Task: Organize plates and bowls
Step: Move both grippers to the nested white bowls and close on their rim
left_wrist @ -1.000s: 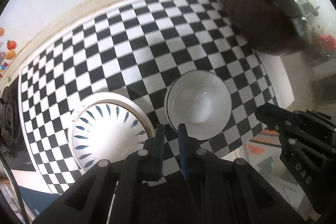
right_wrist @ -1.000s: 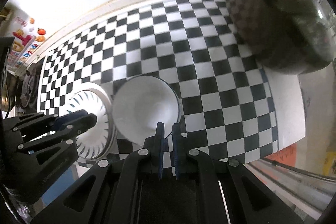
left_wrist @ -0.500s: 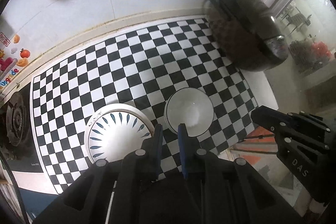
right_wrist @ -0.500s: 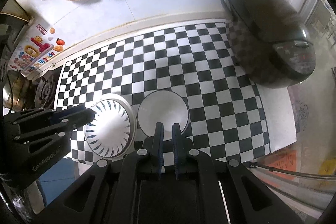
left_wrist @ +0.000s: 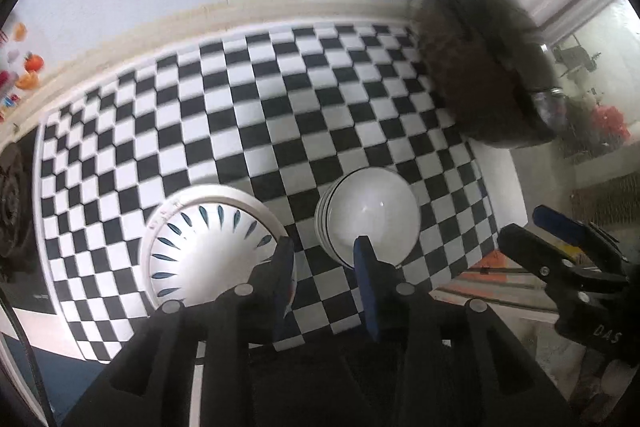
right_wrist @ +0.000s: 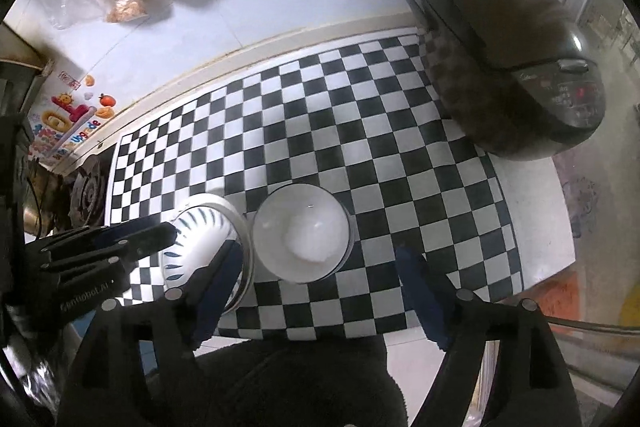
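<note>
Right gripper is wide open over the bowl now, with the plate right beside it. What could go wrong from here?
The right gripper straddles the white bowl, but its left finger overlaps the patterned plate, so closing may knock or trap the plate. The bowl looks like a stack, so a rim grab might lift only part. The left gripper hovers close; collision seems possible.

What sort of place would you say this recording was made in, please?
Most likely a home kitchen counter: a plugged-in rice cooker stands on a checkered mat, a gas burner sits at the left edge, and stacked plates and bowls rest at the front.
</note>
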### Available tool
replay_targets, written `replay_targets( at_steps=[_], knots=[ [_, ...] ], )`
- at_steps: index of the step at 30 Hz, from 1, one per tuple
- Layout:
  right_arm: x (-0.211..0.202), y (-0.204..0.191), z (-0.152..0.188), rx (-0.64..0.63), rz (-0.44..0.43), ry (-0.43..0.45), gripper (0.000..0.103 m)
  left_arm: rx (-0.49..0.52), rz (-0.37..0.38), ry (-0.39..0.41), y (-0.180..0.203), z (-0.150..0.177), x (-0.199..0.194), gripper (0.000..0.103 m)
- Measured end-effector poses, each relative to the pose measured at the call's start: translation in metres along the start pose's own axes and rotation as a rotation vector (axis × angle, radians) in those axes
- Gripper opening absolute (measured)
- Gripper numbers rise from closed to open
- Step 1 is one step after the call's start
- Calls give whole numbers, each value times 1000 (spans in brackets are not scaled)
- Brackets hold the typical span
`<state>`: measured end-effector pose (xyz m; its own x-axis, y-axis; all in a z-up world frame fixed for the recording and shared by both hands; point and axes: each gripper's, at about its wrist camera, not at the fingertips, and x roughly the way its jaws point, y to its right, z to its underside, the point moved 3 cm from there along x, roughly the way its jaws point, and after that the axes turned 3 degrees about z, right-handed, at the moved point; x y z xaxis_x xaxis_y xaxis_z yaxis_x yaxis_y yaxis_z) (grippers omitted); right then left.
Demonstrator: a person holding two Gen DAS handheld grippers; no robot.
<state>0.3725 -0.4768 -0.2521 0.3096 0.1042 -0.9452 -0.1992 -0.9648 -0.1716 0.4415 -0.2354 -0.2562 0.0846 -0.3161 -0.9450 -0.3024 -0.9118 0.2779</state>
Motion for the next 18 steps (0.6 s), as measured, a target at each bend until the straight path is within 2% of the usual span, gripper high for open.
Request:
replay_targets(
  at_steps=[5,10,13,18],
  knots=[
    [48,15,-6,35,-59,-81,92,-99,108,-153,-23,-16,58,29],
    [107,24,-7,59,-96,-185,93,-171,216,-251,-30,-26,99,29],
    [131,22,-6,60,-117,-237,93,-193,249,-283,-30,-30,113,29],
    [158,16,-5,35,-111,-286,93,-158,234,-311,-21,-37,127,29]
  ],
)
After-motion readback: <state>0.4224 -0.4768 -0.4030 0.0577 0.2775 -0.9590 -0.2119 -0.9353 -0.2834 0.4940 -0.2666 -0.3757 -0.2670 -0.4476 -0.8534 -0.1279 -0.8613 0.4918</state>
